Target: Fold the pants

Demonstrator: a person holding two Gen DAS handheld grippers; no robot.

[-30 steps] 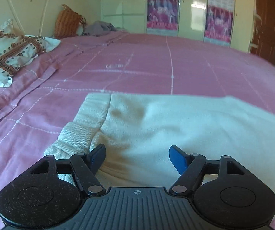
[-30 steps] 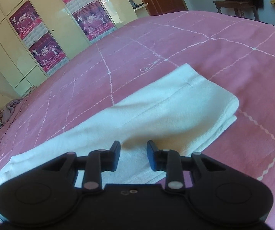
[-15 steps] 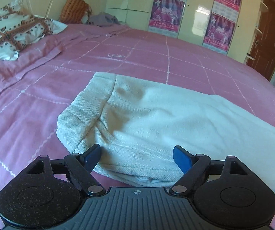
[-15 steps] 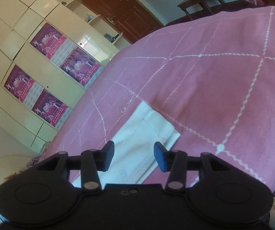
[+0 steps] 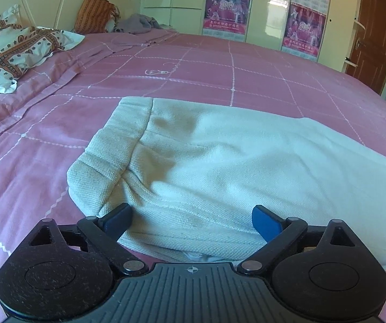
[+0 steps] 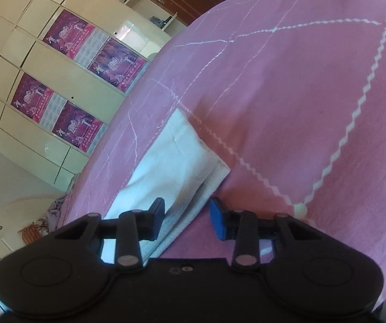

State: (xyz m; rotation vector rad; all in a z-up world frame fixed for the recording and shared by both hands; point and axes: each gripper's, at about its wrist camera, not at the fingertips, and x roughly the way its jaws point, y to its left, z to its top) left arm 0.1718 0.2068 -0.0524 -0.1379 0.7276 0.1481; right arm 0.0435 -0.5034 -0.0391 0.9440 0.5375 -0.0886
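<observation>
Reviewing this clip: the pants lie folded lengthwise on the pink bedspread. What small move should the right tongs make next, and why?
Probably close on the hem. The right tongs straddle the near edge of the pants at the leg end and are closing, pads not yet pressing. The left tongs are opening wide over the waistband end, gripping nothing. Pinching the hem would let it be carried toward the waistband.

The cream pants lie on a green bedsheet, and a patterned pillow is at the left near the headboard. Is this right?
Not quite. The bedsheet is pink with white stitched lines, not green, as the left wrist view shows. The rest holds: the cream pants lie on it, and the patterned pillow is at the left near the headboard.
</observation>
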